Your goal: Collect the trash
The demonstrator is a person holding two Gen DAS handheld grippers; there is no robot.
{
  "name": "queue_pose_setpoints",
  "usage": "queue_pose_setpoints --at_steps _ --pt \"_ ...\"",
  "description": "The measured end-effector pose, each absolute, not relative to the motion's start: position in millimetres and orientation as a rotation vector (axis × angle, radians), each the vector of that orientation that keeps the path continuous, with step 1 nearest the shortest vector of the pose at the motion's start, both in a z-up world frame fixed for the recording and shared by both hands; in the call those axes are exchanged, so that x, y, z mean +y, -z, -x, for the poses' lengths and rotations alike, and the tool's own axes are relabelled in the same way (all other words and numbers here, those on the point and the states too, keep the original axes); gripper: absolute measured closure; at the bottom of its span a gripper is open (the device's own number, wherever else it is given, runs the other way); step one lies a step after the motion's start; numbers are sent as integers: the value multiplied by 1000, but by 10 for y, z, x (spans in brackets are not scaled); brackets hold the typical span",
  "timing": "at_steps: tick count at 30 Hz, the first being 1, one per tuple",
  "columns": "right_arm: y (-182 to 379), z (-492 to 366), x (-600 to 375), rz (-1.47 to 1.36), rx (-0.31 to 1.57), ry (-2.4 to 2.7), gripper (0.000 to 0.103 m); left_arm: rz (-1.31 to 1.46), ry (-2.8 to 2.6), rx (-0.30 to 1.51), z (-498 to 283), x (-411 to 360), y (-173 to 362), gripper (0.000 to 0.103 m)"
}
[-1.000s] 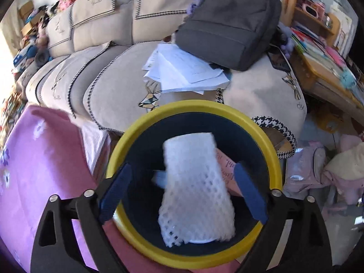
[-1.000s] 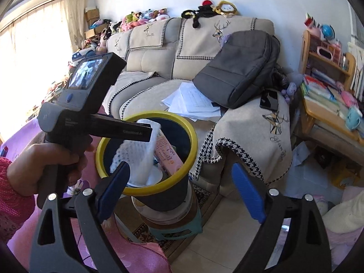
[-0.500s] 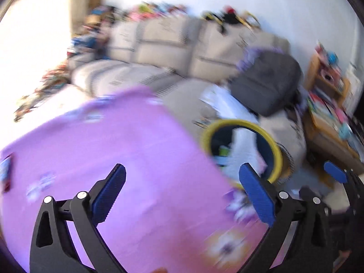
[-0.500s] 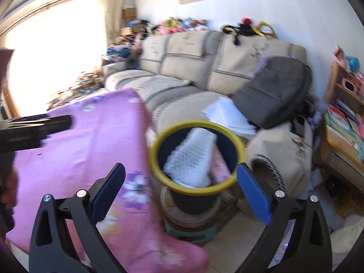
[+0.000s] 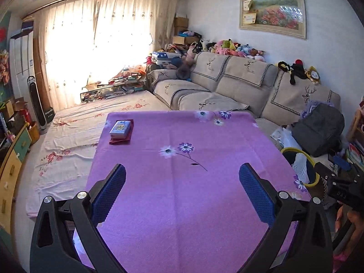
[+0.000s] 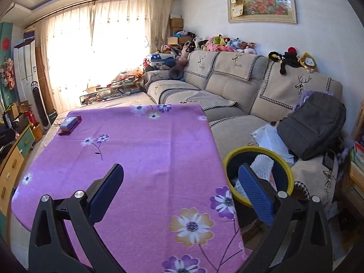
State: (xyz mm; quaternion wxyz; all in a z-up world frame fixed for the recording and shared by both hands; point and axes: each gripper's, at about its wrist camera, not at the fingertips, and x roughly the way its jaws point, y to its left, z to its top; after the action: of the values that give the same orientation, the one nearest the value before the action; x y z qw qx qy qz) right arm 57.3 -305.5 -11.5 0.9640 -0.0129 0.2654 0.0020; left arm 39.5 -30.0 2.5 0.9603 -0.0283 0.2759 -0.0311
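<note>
A dark bin with a yellow rim [image 6: 282, 159] stands right of the table and holds a white foam net [image 6: 261, 165]; in the left wrist view the bin [image 5: 315, 177] shows at the far right. A blue packet [image 5: 120, 128] lies on a red item at the far left of the purple flowered tablecloth [image 5: 182, 182]; the packet also shows in the right wrist view [image 6: 68, 122]. My left gripper [image 5: 182, 188] is open and empty above the table. My right gripper [image 6: 180, 188] is open and empty over the table's right edge.
A beige sofa [image 6: 227, 86] behind the table carries a grey backpack [image 6: 316, 125] and loose papers [image 6: 270, 140]. A low bed with a floral sheet [image 5: 75, 132] lies left of the table. Drawers [image 6: 16, 157] stand at the far left.
Both grippers have swung left and pulled back from over the bin to above the table. The foam net stays in the bin.
</note>
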Motion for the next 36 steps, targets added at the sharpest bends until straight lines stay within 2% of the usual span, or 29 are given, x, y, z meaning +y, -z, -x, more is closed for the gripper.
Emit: queue_pose_setpoints --at_steps 8,36 --pt "70 -447 -2961 33 534 25 7 91 82 581 -285 -165 131 5" --pt "32 -424 -3002 23 529 26 7 65 72 587 -286 -335 120 5"
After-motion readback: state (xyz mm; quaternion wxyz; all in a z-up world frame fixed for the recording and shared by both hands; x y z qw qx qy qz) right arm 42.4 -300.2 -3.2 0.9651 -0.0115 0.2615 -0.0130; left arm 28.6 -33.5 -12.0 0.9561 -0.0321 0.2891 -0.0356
